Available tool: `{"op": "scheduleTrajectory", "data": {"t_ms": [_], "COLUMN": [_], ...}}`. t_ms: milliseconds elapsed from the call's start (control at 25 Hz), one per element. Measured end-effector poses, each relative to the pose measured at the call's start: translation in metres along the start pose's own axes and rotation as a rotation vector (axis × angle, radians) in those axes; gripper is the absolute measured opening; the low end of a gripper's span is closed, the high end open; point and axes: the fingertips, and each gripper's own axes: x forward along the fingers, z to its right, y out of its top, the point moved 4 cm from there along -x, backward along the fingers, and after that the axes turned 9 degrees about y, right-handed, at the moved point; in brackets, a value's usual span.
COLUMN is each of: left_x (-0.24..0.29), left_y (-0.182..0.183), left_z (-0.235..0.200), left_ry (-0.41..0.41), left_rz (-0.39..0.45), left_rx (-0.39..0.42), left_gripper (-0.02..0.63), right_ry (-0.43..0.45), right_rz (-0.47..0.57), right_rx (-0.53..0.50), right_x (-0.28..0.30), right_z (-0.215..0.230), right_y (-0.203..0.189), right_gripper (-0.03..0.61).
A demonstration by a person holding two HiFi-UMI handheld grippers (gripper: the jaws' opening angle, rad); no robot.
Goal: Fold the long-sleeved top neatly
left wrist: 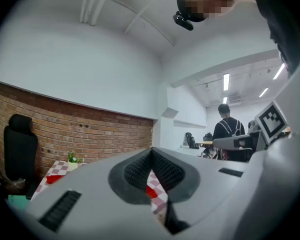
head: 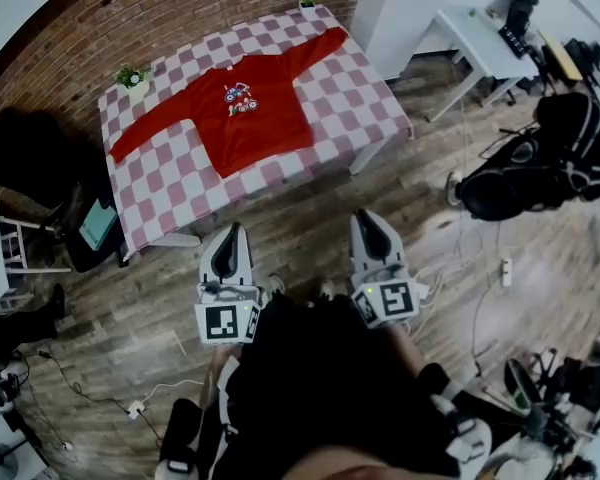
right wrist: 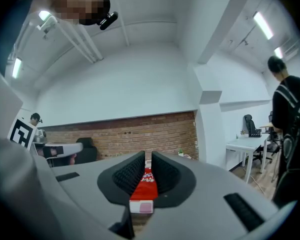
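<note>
Your top (head: 250,118) is soft, matt red cloth; the table cover (head: 375,103) is checked cloth too. The floor (head: 310,233) is wood planking with a dull sheen, the wall (head: 130,13) rough brick. Your left gripper (head: 234,232) and right gripper (head: 366,218) have smooth matt grey plastic shells and ribbed black pads (right wrist: 128,174).

You face a checked-cloth table (head: 375,103) by the brick wall (head: 160,8), a potted plant (head: 132,77) on its far left corner; right of it, a white desk (head: 475,33) and a black bag (head: 540,163).
</note>
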Motion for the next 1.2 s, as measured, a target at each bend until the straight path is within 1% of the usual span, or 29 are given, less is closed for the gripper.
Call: {"op": "scheduleTrajectory", "data": {"t_ms": [40,80,120,160,320,400,560,720,800,880,1000,1200], "left_x": [-0.001,-0.001,-0.002,-0.003,-0.001,-0.003,-0.002,0.001,0.004,0.008,0.020,0.055], "left_y": [-0.002,-0.002,-0.003,-0.005,-0.008,-0.012,-0.014,-0.022,-0.024,-0.026,-0.031,-0.026], "left_z": [-0.001,-0.002,-0.003,-0.005,-0.017,-0.025,-0.038,-0.049,-0.053,-0.055,-0.055,-0.048], "left_ry": [-0.003,-0.005,-0.006,-0.008,-0.020,-0.037,-0.046,-0.075,-0.078,-0.079,-0.090,-0.084], "left_rz": [-0.002,-0.002,-0.004,-0.009,-0.015,-0.025,-0.015,-0.022,-0.029,-0.034,-0.048,-0.040], "left_rx": [0.001,-0.005,-0.012,-0.016,-0.028,-0.010,-0.052,-0.041,-0.053,-0.063,-0.045,-0.050], "left_gripper": [0.002,0.002,0.002,0.002,0.002,0.002,0.002,0.002,0.002,0.002,0.002,0.002], "right_ry": [-0.004,-0.008,-0.013,-0.018,-0.041,-0.055,-0.090,-0.126,-0.133,-0.135,-0.136,-0.125], "right_rz": [-0.003,-0.005,-0.008,-0.010,-0.026,-0.029,-0.031,-0.033,-0.036,-0.041,-0.048,-0.062], "right_rx": [0.007,0.013,0.020,0.028,0.041,0.044,0.045,0.070,0.076,0.082,0.087,0.096], "right_x": [0.001,0.001,0.002,0.004,0.012,0.015,0.019,0.024,0.027,0.032,0.042,0.067], "right_z": [0.000,-0.001,-0.003,-0.006,-0.015,-0.021,-0.032,-0.040,-0.041,-0.040,-0.032,-0.007], "right_y": [-0.002,-0.003,-0.003,-0.003,-0.008,-0.009,-0.018,-0.024,-0.027,-0.029,-0.033,-0.038], "right_gripper": [0.028,0.077,0.112,0.123,0.127,0.127,0.127,0.127,0.127,0.127,0.127,0.127]}}
